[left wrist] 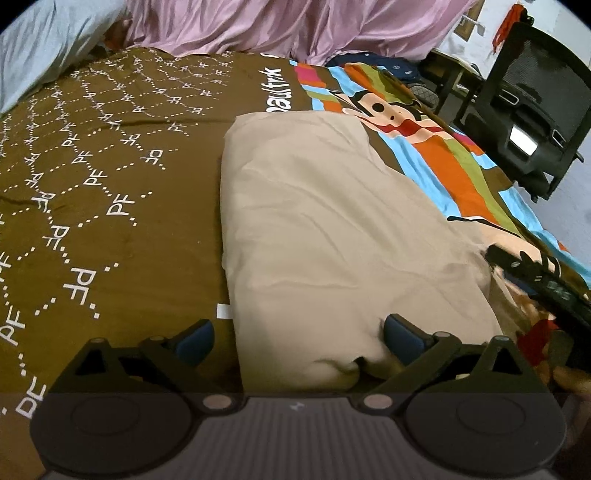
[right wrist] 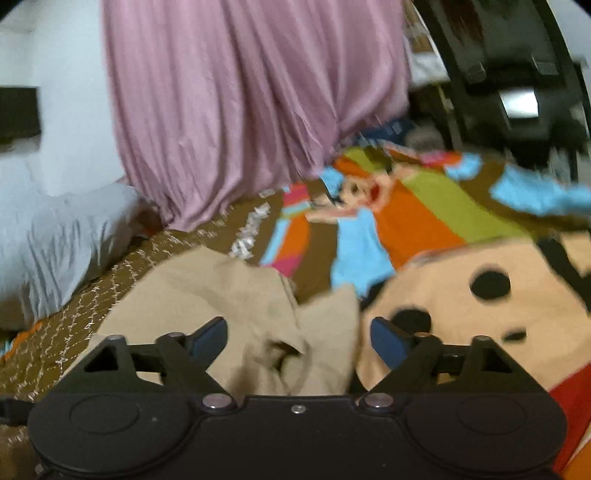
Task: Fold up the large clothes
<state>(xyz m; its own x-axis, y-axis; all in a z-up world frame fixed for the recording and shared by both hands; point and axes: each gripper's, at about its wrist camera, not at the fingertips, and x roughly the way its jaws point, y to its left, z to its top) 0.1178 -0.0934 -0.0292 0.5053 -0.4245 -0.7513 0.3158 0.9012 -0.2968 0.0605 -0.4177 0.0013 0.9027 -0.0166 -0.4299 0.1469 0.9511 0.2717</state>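
1. Folded garment (left wrist: 332, 229): plain beige, no print.
2. Bedspread (left wrist: 110, 155): brown ground, white dotted lattice with repeated "PF" letters; far side carries a cartoon monkey face among orange, green, sky-blue and pink stripes.
3. Curtain (left wrist: 295, 26): plain mauve-pink.
4. Pillow (left wrist: 40, 48): pale grey-blue.
5. Chair (left wrist: 532, 110): black.
6. Left gripper (left wrist: 297, 338) and right gripper (right wrist: 297, 338): black bodies, dark blue pads.
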